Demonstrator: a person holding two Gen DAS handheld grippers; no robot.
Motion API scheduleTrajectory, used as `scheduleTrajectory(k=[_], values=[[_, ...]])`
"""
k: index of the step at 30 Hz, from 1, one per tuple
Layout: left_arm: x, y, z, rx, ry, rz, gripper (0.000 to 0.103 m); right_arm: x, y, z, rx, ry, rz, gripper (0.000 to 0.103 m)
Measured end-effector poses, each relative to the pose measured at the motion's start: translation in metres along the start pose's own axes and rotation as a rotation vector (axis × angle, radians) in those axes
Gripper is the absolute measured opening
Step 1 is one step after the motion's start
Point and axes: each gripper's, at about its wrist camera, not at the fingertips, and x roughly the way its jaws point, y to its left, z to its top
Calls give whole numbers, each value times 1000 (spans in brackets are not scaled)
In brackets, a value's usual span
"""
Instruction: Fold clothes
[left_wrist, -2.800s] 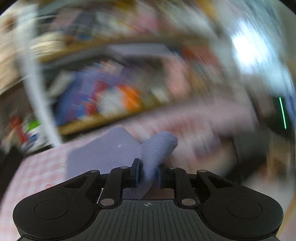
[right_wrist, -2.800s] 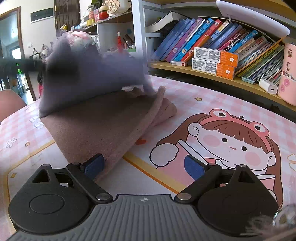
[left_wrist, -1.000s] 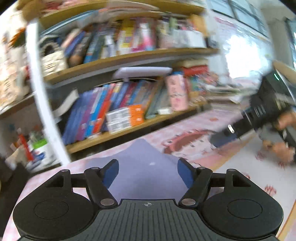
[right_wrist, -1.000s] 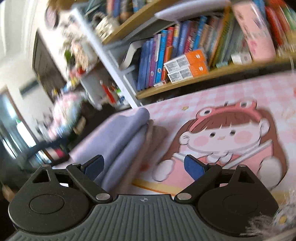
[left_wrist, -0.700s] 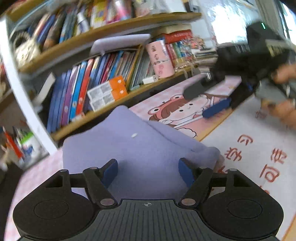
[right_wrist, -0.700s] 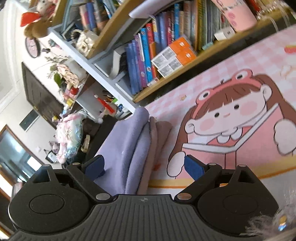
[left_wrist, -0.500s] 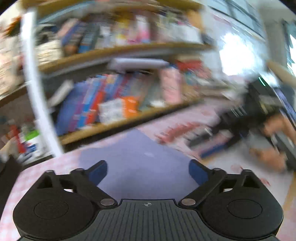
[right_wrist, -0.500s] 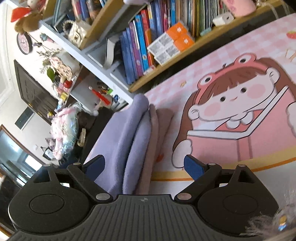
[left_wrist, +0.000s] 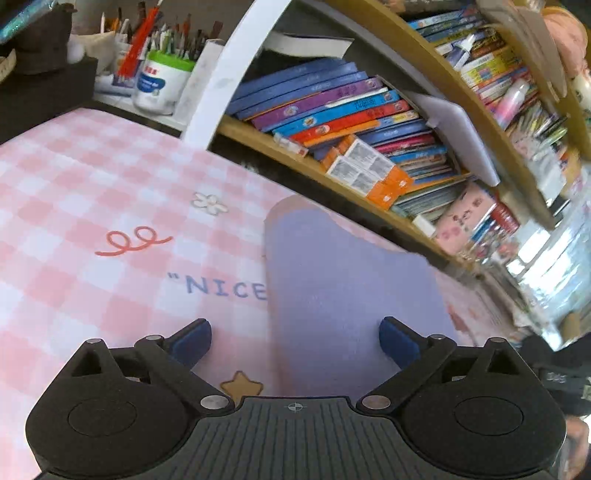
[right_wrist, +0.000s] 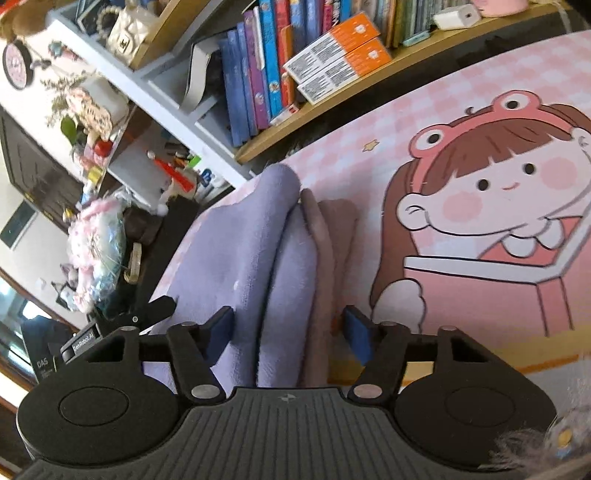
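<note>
A folded lilac cloth (left_wrist: 347, 288) lies on the pink checked table mat (left_wrist: 92, 192). In the right wrist view the lilac cloth (right_wrist: 236, 258) rests on top of a folded mauve-brown cloth (right_wrist: 332, 236). My left gripper (left_wrist: 294, 338) is open and empty, low over the near end of the lilac cloth. My right gripper (right_wrist: 288, 332) is open, its fingers either side of the folded edges of both cloths. The left gripper's black finger (right_wrist: 155, 310) shows at the far side of the stack in the right wrist view.
A wooden bookshelf (left_wrist: 351, 122) packed with books runs along the table's far edge. A white pen pot (left_wrist: 159, 81) stands at the back left. The mat carries a cartoon girl print (right_wrist: 498, 206). Cluttered white shelves (right_wrist: 122, 110) stand beyond the table.
The left gripper let go of the lilac cloth, which now lies folded on the mauve one. Both grippers have swung round and dropped closer to the stack, the right one straddling its edge.
</note>
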Motion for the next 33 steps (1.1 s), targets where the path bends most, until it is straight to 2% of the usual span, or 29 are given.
scheduleTrajectory(k=[2,4,5,6,8,13,18,22,23,24,26,29,33], values=[[2,-7,-4,5,32,-31,96,5,4,0,-21,4,-7,52],[6,-17,-8,18,55,-77,81,5,7,-2,-50,-4,-6,45],[6,-23,-11,33,60,-90,79,4,9,-4,-65,-10,-4,39],[3,-33,-15,75,46,-72,76,1,11,-5,-86,-21,-3,37],[-5,-53,-24,153,20,-43,75,-10,13,-10,-126,-44,-9,33],[-16,-99,-53,279,21,-88,75,-49,10,-24,-187,-76,-72,31],[-16,-114,-67,284,93,-171,76,-86,4,-35,-212,-74,-117,31],[-13,-110,-68,245,128,-180,79,-99,-4,-39,-186,-47,-108,36],[-14,-107,-67,230,128,-177,80,-98,-6,-38,-176,-43,-106,43],[-14,-104,-65,213,127,-175,80,-97,-7,-38,-167,-40,-103,45],[-17,-97,-62,185,107,-157,80,-95,-11,-37,-147,-33,-97,58],[-18,-89,-57,141,88,-134,80,-92,-16,-36,-118,-22,-89,61],[-8,-84,-60,83,126,-174,80,-88,-23,-34,-80,-7,-77,60]])
